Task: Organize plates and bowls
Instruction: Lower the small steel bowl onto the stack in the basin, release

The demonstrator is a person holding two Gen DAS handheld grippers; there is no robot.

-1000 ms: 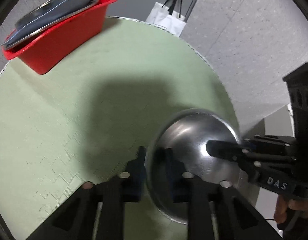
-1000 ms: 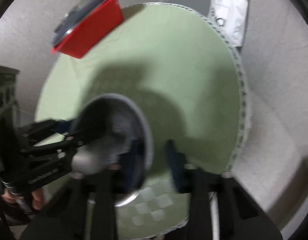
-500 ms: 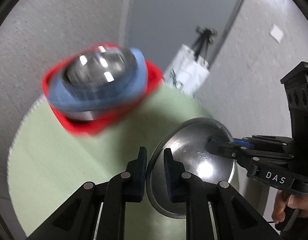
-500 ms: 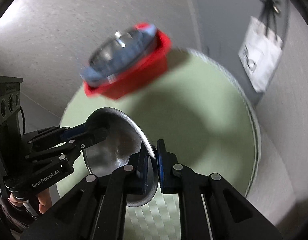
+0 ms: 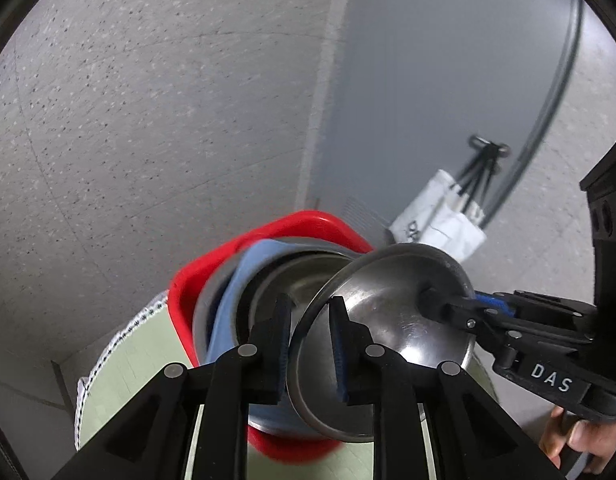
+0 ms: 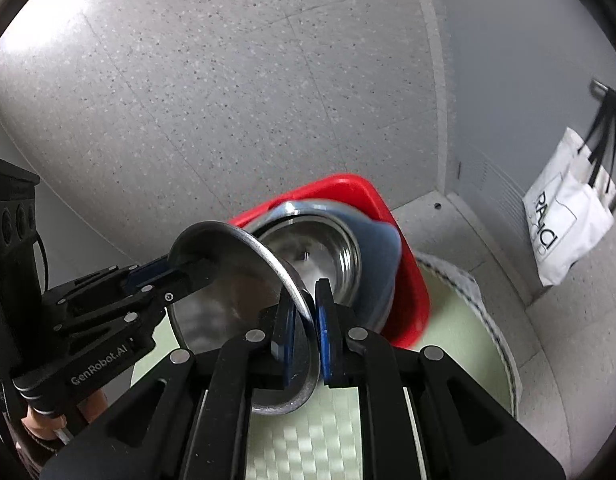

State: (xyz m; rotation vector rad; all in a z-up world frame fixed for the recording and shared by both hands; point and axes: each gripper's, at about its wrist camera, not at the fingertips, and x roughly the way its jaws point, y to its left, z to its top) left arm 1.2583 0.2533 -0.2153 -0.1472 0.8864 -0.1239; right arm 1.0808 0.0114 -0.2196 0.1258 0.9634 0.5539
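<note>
**Steel bowl held on both sides at the red tub**

The steel bowl [image 5: 387,320] is a shallow, brushed-metal dish with a thin rolled rim and dull reflections across its curved wall. It is tilted on edge in the air, in front of and partly over the red tub [image 5: 308,220], which sits at the edge of the green tabletop [image 6: 459,320]. Inside the tub lie a blue plate [image 5: 244,280] and a deeper metal bowl [image 6: 331,256], nested together.

The left claw [image 5: 308,344] has its padded fingers on either side of the bowl's near rim, one inside and one outside. A gap shows at the outer pad, so the grip looks loose. The right claw [image 6: 306,328] is pressed together on the opposite rim, pinching the thin edge between its blue pads. Each claw reaches in from its own side, so the two face each other across the bowl, fingers pointing towards the tub. Part of a hand [image 5: 567,440] shows on the right claw's handle at the frame edge.

A white tote bag [image 6: 563,216] hangs on the grey wall behind.
</note>
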